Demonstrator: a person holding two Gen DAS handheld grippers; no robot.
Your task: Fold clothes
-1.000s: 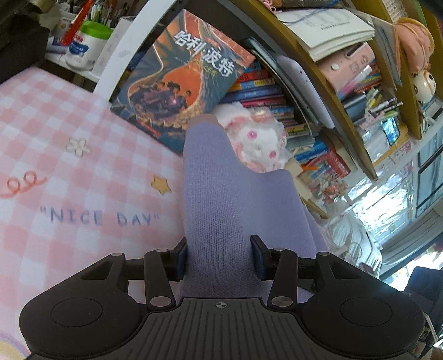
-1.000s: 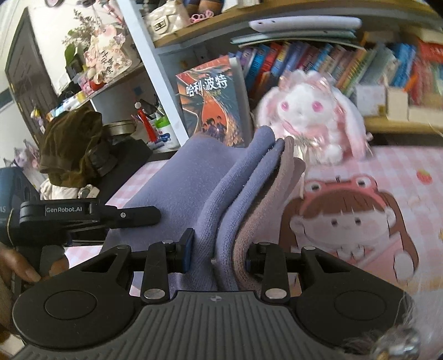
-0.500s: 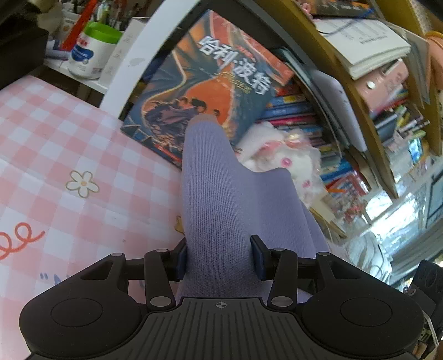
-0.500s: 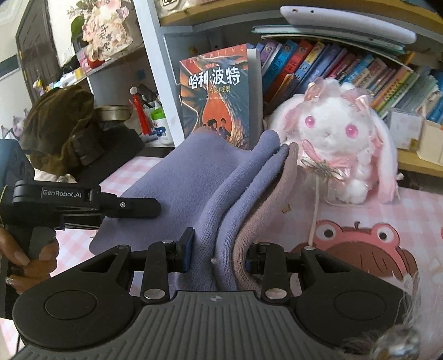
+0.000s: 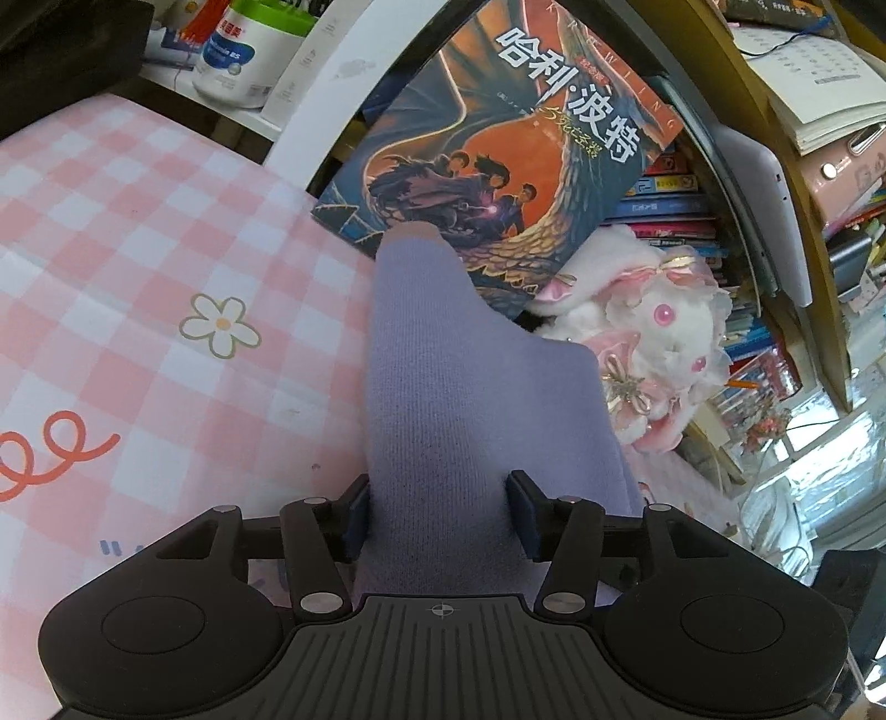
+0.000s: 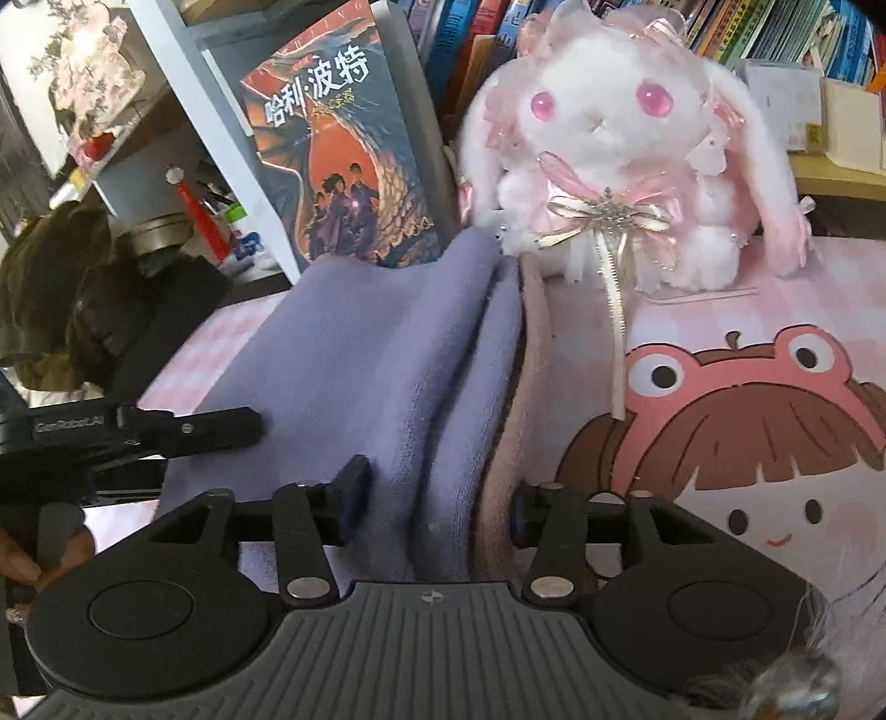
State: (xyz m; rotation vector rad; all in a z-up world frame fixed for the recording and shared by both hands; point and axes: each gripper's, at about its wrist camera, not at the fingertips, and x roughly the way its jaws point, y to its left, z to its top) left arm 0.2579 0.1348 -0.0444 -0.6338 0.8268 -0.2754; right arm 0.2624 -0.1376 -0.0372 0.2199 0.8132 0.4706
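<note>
Each black tool (image 5: 437, 515) has a ribbed base, 2 silver-screwed fingers (image 6: 302, 531).

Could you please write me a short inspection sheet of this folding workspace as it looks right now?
Surface: pink checked mat with cartoon prints.
Job's things: purple garment, folded in layers, held between both grippers.
Clutter: plush bunny and upright book at the mat's far edge.
Grippers: left gripper and right gripper both shut on the garment.
Cables: nothing seen.
Surroundings: crowded bookshelf, white jar.

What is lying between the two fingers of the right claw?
Folded layers of the purple garment, with a pinkish layer on its right side, shown in the right wrist view.
</note>
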